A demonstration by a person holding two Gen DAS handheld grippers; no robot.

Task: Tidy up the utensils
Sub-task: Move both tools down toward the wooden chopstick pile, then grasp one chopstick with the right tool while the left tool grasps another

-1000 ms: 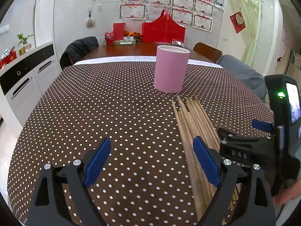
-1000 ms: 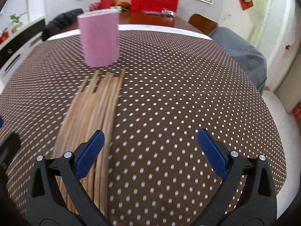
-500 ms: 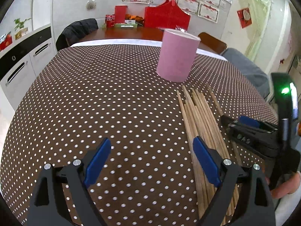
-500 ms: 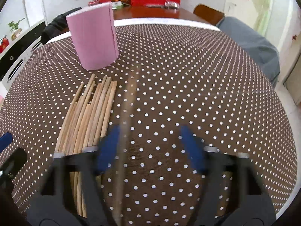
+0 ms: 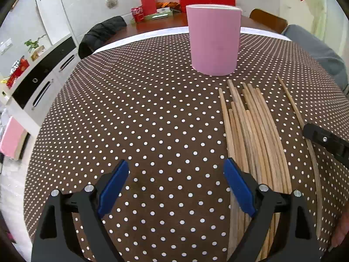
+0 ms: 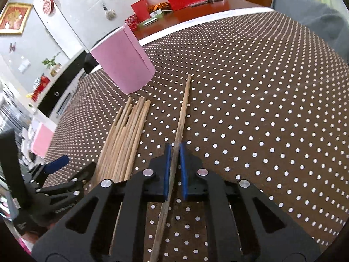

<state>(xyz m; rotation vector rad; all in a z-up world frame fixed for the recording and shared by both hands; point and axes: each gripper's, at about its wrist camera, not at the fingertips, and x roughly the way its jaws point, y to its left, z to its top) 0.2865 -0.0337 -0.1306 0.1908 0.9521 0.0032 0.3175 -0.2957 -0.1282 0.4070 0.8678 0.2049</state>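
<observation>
Right claw, angled down toward the surface, has just been closing and now pinches one chopstick between its blue pads, the stick running forward and set apart from the bundle of chopsticks lying to its left. Left claw — jaws wide, nothing between them — hovers tilted down just left of the bundle, short of the upright pink holder. Bare dotted cloth lies left of the bundle and right of the held stick — the surface's far edge lies behind the holder.
</observation>
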